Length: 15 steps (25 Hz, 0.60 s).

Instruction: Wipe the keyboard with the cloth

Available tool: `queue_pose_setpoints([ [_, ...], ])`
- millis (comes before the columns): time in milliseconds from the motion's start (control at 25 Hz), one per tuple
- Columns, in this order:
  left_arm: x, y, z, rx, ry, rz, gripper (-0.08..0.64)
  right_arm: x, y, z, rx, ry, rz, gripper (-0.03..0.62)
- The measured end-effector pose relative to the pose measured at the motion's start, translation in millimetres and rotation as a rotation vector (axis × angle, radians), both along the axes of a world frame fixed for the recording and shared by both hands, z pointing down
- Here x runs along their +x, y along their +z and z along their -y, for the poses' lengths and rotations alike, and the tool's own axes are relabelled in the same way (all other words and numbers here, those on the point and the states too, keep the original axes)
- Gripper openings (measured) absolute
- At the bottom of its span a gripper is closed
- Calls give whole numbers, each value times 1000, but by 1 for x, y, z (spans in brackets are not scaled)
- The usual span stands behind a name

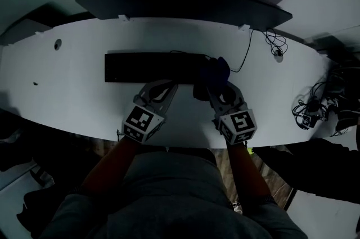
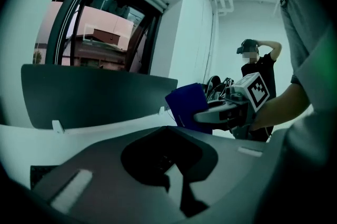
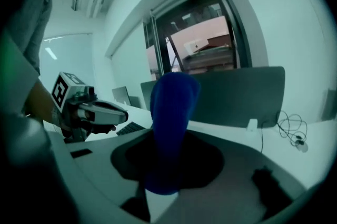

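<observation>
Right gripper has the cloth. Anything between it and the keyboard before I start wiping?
Nothing visible. The cloth, clamped in the right gripper, is already at the right end of the keyboard, with no object between them. The left gripper sits open by the keyboard's front edge, further left and clear of the cloth.

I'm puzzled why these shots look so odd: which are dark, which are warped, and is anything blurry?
Head view: dim, underexposed; the black rectangular keyboard shows no key detail on the curved white desk. Left gripper view: fisheye-warped, black rounded corners, cool greenish tint. Right gripper view: same warping; the blue fabric cloth gripped in the right claw looms close and soft-edged.
</observation>
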<state>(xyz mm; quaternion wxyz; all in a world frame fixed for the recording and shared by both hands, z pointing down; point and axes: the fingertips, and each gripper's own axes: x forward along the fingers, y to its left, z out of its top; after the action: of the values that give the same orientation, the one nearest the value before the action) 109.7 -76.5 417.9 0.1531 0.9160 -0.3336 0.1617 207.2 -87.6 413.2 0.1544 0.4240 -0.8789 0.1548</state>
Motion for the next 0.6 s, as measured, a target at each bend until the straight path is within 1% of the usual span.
queue_pose_setpoints([
  [120, -24, -32, -14, 39, 40, -4, 6, -26, -43, -10, 78, -40, 26, 124],
  [240, -46, -66, -24, 70, 39, -38, 6, -54, -80, -21, 134, -72, 50, 124],
  [320, -60, -88, -30, 83, 31, -65, 7, -73, -99, -28, 161, -91, 60, 124],
  [400, -74, -105, -34, 113, 37, -81, 8, -90, -115, -34, 185, -106, 67, 124],
  [480, -88, -118, -37, 130, 37, -81, 7, -106, -128, -38, 205, -118, 71, 124],
  [560, -103, -128, -40, 131, 28, -69, 6, -120, -140, -40, 222, -130, 76, 124],
  [600, -108, -135, -40, 142, 26, -85, 7, -127, -145, -41, 233, -138, 76, 124],
])
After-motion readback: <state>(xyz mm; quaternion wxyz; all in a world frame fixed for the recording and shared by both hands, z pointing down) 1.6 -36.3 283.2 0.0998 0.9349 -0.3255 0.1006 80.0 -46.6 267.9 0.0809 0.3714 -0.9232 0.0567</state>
